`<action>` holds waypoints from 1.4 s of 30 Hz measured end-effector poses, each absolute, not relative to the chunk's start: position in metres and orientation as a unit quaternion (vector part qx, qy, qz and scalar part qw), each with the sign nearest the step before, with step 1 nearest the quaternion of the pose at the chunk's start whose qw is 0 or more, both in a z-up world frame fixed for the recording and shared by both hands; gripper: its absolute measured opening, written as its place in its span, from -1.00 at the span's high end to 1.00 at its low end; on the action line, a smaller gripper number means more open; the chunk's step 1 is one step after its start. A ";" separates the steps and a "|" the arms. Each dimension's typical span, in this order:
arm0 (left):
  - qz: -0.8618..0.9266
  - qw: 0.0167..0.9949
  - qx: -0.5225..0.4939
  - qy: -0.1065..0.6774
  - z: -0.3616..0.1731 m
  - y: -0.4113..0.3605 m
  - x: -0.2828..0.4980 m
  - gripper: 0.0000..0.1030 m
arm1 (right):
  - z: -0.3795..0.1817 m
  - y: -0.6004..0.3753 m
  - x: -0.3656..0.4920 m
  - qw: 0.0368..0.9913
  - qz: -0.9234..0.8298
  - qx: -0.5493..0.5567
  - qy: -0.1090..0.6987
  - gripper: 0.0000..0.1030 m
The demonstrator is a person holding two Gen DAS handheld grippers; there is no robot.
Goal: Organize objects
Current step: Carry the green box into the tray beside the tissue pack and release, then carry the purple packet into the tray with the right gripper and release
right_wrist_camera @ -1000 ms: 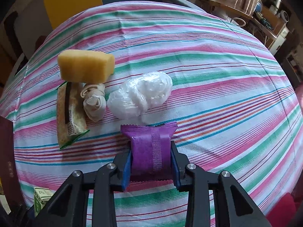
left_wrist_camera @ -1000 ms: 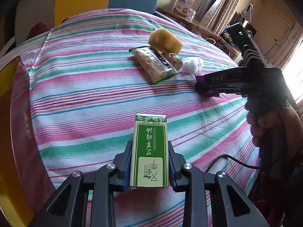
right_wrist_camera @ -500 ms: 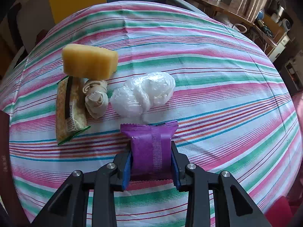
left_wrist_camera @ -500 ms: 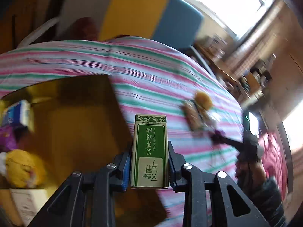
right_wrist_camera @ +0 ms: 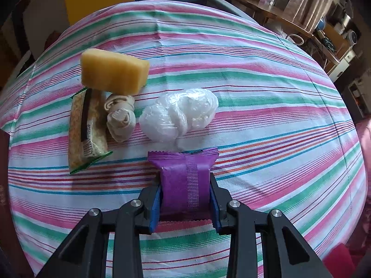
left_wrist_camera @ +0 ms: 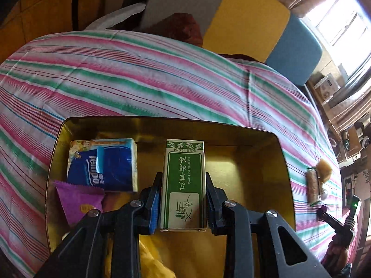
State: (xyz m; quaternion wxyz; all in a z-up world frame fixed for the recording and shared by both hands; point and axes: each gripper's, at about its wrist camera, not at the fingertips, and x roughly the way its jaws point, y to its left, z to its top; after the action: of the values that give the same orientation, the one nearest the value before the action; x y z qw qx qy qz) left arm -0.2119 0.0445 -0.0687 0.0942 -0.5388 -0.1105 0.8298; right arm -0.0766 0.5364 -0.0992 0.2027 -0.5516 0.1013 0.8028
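Observation:
My left gripper (left_wrist_camera: pixel 183 205) is shut on a green and white essential-oil box (left_wrist_camera: pixel 184 180), held over a gold tin (left_wrist_camera: pixel 285 162). Inside the tin lie a blue tissue pack (left_wrist_camera: pixel 104 164), a purple snack packet (left_wrist_camera: pixel 78 202) and something yellow (left_wrist_camera: pixel 150 261). My right gripper (right_wrist_camera: pixel 186 202) is shut on a purple wrapped snack (right_wrist_camera: pixel 185 180) above the striped tablecloth (right_wrist_camera: pixel 266 127). Ahead of it lie a white plastic bundle (right_wrist_camera: pixel 178 113), a rolled beige cloth (right_wrist_camera: pixel 120 117), a cracker bar in a green-edged wrapper (right_wrist_camera: pixel 87 127) and a yellow sponge (right_wrist_camera: pixel 113 70).
In the left wrist view the right hand's gripper (left_wrist_camera: pixel 334 220) shows far right beside the sponge and cracker bar (left_wrist_camera: pixel 315 180). Yellow (left_wrist_camera: pixel 245 18) and blue (left_wrist_camera: pixel 294 53) chair backs stand past the table's far edge. A cluttered side desk (right_wrist_camera: pixel 278 11) stands behind on the right.
My left gripper has swung left with the green box, from above the bare tablecloth to above the gold tin, rolling as it went. The right gripper has stayed put with its purple snack.

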 end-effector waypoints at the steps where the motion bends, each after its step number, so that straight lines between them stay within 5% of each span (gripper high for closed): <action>1: 0.829 0.089 -0.542 -0.107 -0.073 0.044 -0.214 0.40 | -0.099 0.537 -0.077 0.203 0.803 -0.552 0.100 0.32; 17: 0.839 0.056 -0.534 -0.081 -0.076 0.044 -0.221 0.17 | -0.099 0.530 -0.072 0.202 0.803 -0.553 0.093 0.31; 30: 0.907 0.072 -0.416 -0.013 -0.011 0.053 -0.126 0.16 | -0.103 0.533 -0.074 0.202 0.804 -0.553 0.084 0.31; 42: 0.914 0.087 -0.396 0.007 -0.005 0.059 -0.075 0.16 | -0.105 0.529 -0.076 0.202 0.806 -0.552 0.071 0.31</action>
State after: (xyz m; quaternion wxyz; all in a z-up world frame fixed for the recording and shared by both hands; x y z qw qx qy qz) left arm -0.0745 0.0587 -0.0054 0.0868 -0.3963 0.0075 0.9140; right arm -0.0763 0.5294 -0.1045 0.2022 -0.5523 0.0711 0.8056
